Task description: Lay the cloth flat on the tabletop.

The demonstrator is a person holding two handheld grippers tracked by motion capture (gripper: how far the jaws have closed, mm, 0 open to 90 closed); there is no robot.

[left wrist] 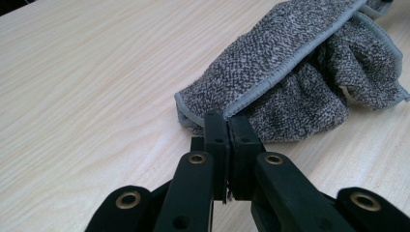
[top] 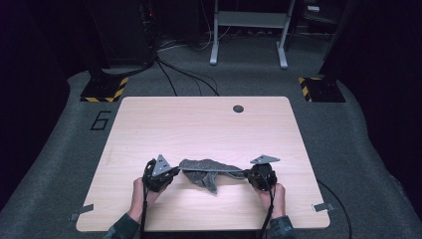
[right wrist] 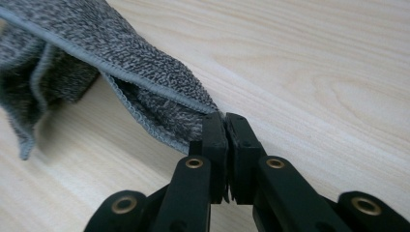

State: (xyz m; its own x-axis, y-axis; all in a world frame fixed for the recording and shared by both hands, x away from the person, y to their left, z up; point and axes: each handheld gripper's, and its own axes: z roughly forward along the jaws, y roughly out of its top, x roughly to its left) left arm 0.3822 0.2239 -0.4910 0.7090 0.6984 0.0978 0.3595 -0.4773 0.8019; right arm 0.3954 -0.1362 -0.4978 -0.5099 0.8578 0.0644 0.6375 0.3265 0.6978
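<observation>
left gripper [top: 175, 172] sits at the near-left part of the wooden table [top: 199, 124], held in the person's left hand [top: 140, 193], grey three-cornered plate on top. In the left gripper view the gripper [left wrist: 227, 121] has its jaws pressed together, pinching the stitched corner hem of the grey cloth [left wrist: 300, 72]; the cloth fans away from the jaws up and to the right in that view, bunched in folds

cloth [top: 211, 172] is in the near-middle of the table, strung between the two grippers. Long axis runs left-right across the table, roughly parallel to the near edge. Top hem is pulled fairly straight between the two pinch points, the rest sags below it in a crumpled fold toward the person. Whether the sagging part touches the table, cannot tell for sure from the high view

right gripper [top: 248, 174] at near-right, in the right hand [top: 275, 195], also with a grey plate. In the right gripper view the gripper [right wrist: 226, 118] has its jaws closed tight on the other corner of the cloth [right wrist: 121, 72], hem edge leading up-left from the jaws

far side of the table: a round dark hole [top: 238, 108] near the far edge, right of centre, well apart from the cloth
</observation>
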